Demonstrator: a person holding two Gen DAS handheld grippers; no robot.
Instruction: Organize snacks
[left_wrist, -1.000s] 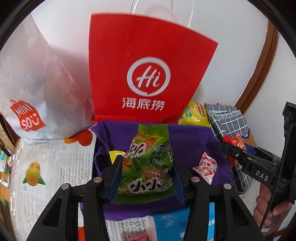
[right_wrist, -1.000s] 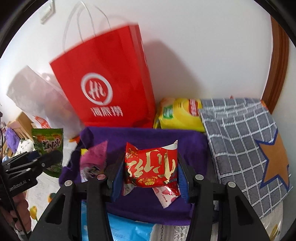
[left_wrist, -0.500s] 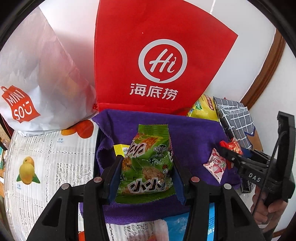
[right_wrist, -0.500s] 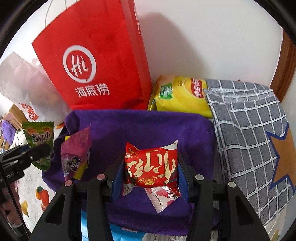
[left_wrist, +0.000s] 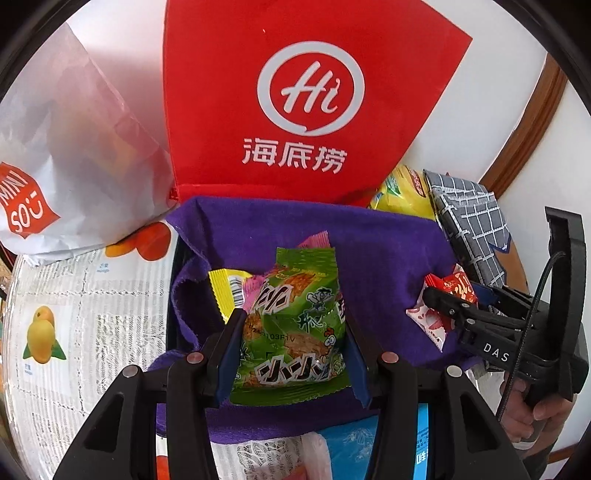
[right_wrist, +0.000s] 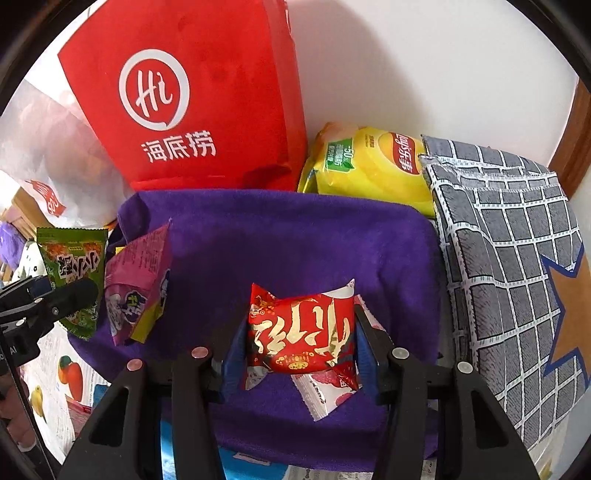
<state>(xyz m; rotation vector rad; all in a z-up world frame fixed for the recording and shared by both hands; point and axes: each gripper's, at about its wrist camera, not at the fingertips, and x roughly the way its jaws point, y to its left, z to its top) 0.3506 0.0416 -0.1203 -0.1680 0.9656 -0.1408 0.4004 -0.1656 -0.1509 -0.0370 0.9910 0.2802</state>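
My left gripper (left_wrist: 291, 347) is shut on a green snack packet (left_wrist: 295, 325) and holds it over the left part of a box lined with purple cloth (left_wrist: 369, 251). My right gripper (right_wrist: 299, 339) is shut on a red snack packet (right_wrist: 301, 338), with a white and pink packet (right_wrist: 325, 397) hanging under it, over the cloth's (right_wrist: 295, 236) front middle. In the box, at its left side, stand a pink packet (right_wrist: 138, 280) and a yellow packet (left_wrist: 225, 288). The right gripper also shows in the left wrist view (left_wrist: 443, 306).
A red paper bag (left_wrist: 303, 99) stands behind the box against the wall. A white Miniso bag (left_wrist: 66, 155) lies to its left. A yellow crisps bag (right_wrist: 369, 162) and a grey checked cloth (right_wrist: 509, 251) sit at the right. A fruit-print table cover (left_wrist: 92, 314) lies at the left.
Both grippers have moved forward and down toward the purple box, each still holding its packet. The box and red bag look larger and nearer now.
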